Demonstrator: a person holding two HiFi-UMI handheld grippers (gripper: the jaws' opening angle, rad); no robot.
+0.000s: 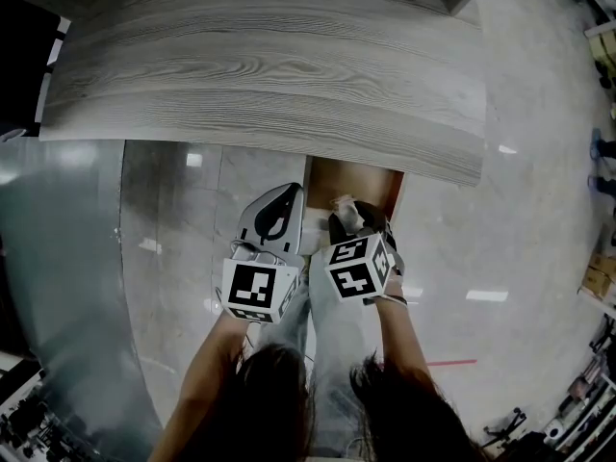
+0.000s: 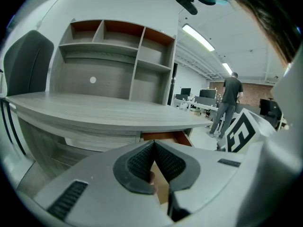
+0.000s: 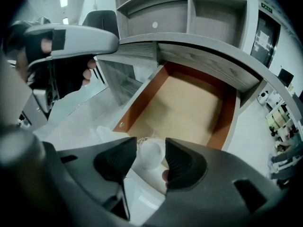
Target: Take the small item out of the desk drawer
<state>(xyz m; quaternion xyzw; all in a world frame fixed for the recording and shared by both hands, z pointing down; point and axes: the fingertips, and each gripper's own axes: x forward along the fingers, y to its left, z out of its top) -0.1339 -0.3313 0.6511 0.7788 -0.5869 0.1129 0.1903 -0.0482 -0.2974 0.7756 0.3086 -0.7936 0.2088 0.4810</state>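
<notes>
The right hand-held gripper (image 3: 151, 142) is released, its jaws apart with the white item (image 3: 150, 157) loose between them at the front end of the drawer (image 3: 189, 103). The left hand-held gripper (image 2: 154, 144) is clenched and empty. Beyond, the drawer stands open under the tabletop (image 3: 213, 56).

Open-plan office
Grey wood desk (image 1: 269, 65) w/ shelf unit (image 2: 113, 77) behind, dark chair (image 2: 28, 65) left, glossy pale floor (image 1: 520, 219), ceiling strip lights (image 2: 201, 38) on.
</notes>
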